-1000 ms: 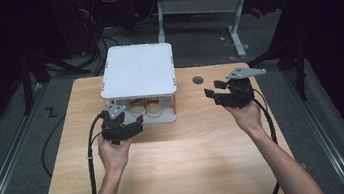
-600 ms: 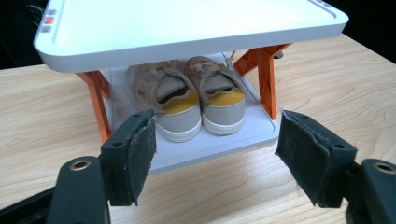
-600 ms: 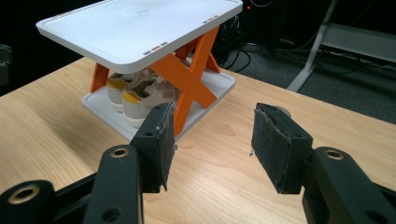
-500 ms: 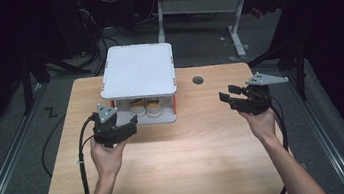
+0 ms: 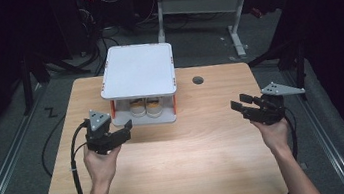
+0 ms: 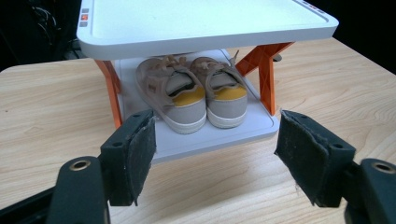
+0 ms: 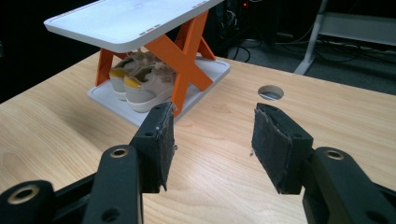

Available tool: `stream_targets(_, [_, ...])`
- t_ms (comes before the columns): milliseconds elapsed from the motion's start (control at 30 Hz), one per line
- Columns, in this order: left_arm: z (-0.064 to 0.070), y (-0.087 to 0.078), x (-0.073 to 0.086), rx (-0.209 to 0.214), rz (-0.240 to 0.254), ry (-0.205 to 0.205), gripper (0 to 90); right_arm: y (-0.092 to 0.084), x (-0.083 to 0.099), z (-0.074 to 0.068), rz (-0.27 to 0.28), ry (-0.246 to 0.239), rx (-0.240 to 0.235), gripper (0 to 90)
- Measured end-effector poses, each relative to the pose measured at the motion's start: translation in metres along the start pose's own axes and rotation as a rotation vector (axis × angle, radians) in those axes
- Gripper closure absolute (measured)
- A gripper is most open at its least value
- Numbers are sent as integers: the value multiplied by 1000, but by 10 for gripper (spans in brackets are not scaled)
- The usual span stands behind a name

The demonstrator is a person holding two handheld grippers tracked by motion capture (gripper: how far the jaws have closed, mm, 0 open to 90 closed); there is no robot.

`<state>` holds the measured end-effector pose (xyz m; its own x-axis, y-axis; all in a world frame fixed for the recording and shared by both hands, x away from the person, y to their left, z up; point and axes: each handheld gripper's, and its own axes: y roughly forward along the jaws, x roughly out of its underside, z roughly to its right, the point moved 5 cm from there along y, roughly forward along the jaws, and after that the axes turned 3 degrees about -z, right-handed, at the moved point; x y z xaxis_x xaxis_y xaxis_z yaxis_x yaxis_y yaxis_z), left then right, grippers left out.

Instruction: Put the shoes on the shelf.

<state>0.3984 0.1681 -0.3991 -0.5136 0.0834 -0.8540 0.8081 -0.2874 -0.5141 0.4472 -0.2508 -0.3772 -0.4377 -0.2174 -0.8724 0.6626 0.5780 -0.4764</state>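
Note:
A white two-shelf shoe rack (image 5: 139,71) with orange struts stands at the back middle of the wooden table (image 5: 193,159). A pair of beige shoes (image 5: 146,108) with yellow heels sits on its lower shelf, heels toward me. My left gripper (image 5: 120,130) is held open in front of the rack's left corner, and its own view shows the shoes (image 6: 191,93) just beyond its empty gripper (image 6: 217,135). My right gripper (image 5: 240,102) hovers open at the table's right side, pointing left. In the right gripper view, the rack (image 7: 126,21) lies well beyond the empty gripper (image 7: 215,121).
A round cable hole (image 5: 198,80) lies in the table right of the rack. Bare wood stretches between the two hands and toward the near edge. Black cables trail from both grippers, and a desk frame (image 5: 236,28) stands on the dark floor behind.
Both hands have drawn back from the rack. The left gripper moved a little left and toward me, and the right gripper swung out to the right. The jaws keep the same width.

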Motion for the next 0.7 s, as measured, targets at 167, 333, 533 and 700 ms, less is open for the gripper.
stream_targets(167, [-2,-4,4,-1,-1,-3,288,-8,12,2,-1,4,19,485])
stream_targets(333, [-3,-6,10,5,-2,-13,288,-15,22,5,1,17,27,485])
stream_targets(533, [-2,-6,19,6,-16,-11,287,-22,36,7,-3,26,44,483])
stream_targets(700, [-4,-6,28,8,-25,-26,287,-24,49,11,-12,43,53,480])
